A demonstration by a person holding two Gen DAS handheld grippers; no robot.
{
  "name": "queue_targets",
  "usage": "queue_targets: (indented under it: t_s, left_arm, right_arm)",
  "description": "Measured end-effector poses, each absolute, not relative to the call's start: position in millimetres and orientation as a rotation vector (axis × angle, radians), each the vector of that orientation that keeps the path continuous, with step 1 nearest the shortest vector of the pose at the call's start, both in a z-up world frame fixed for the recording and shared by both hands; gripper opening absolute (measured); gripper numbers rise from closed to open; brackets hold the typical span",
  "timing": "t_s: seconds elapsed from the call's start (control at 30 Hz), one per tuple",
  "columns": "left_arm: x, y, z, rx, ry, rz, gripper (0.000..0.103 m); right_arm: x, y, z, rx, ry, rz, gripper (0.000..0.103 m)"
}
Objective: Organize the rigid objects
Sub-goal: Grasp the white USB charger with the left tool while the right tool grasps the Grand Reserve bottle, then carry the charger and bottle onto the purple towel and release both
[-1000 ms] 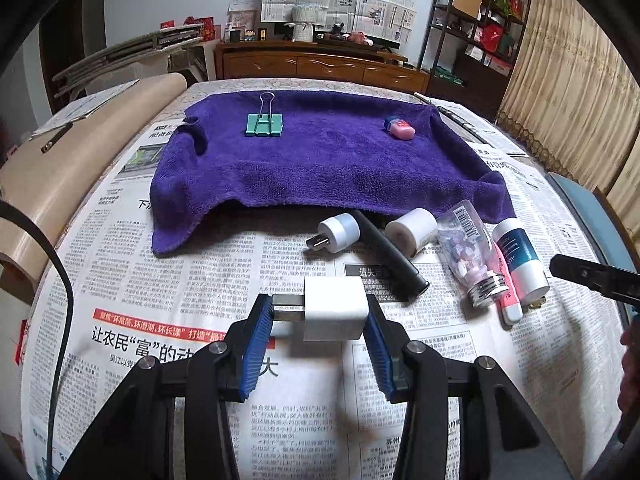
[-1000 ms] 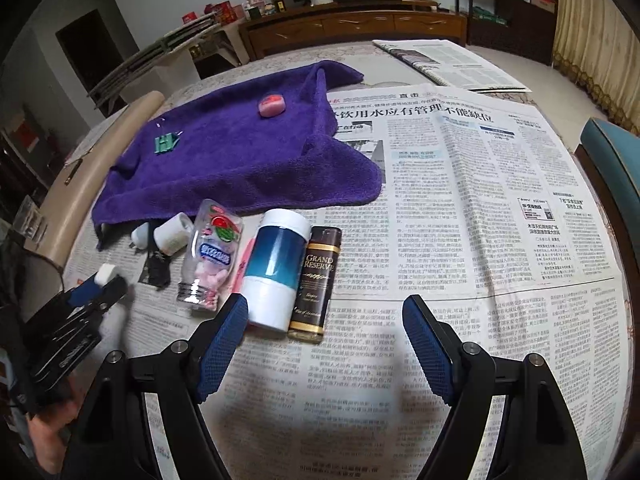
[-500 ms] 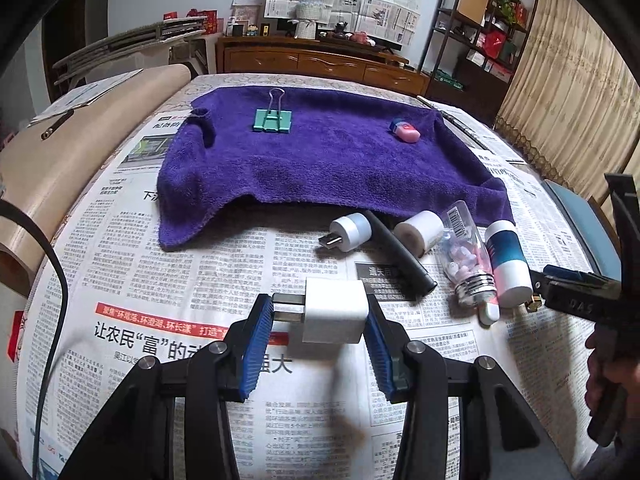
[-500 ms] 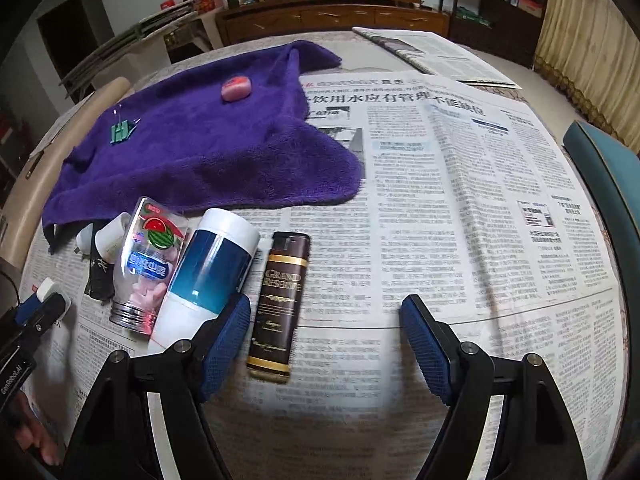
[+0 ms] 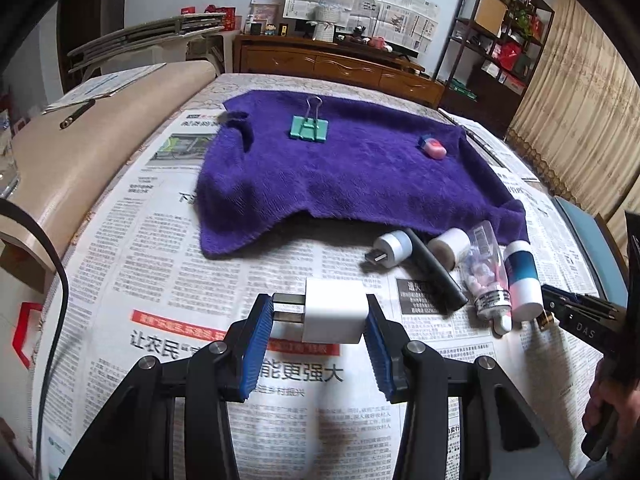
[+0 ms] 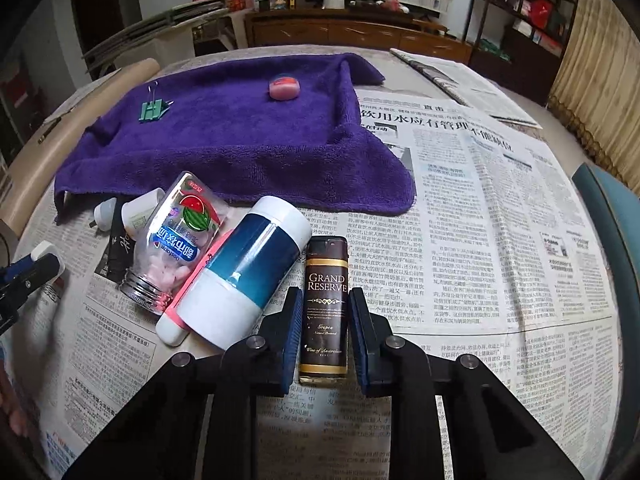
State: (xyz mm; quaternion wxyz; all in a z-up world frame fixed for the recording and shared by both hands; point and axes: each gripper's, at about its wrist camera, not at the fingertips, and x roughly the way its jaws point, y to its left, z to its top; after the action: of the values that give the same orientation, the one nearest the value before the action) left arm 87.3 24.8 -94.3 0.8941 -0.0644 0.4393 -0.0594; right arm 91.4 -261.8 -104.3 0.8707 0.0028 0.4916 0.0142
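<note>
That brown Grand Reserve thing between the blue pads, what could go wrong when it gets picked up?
1. The right hand-held gripper is closing on the lower half of the brown lighter, so the top may tip down when lifted.
2. The blue-and-white bottle lies right beside the left pad and could get nudged and roll.
3. The left hand-held gripper holds the white charger by its prongs on one side; it might twist loose.

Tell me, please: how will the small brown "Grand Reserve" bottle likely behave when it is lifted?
The brown bottle looks rigid, so it should keep its shape between the closing right gripper. Its glossy label may be slippery against the pads. It is lying flat and looks rounded, so it would probably roll on the newspaper if released.
</note>
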Motion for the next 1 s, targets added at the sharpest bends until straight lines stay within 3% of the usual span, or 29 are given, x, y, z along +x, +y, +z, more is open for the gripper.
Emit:
queue_targets:
  t_s: [1.0]
  left_arm:
    - [137.3,36.3,-32.3,-0.128,0.844,-0.158,0.043]
  right_arm:
    - [116.4,-247.7,-46.2,0.088,0.959,0.111,0.023]
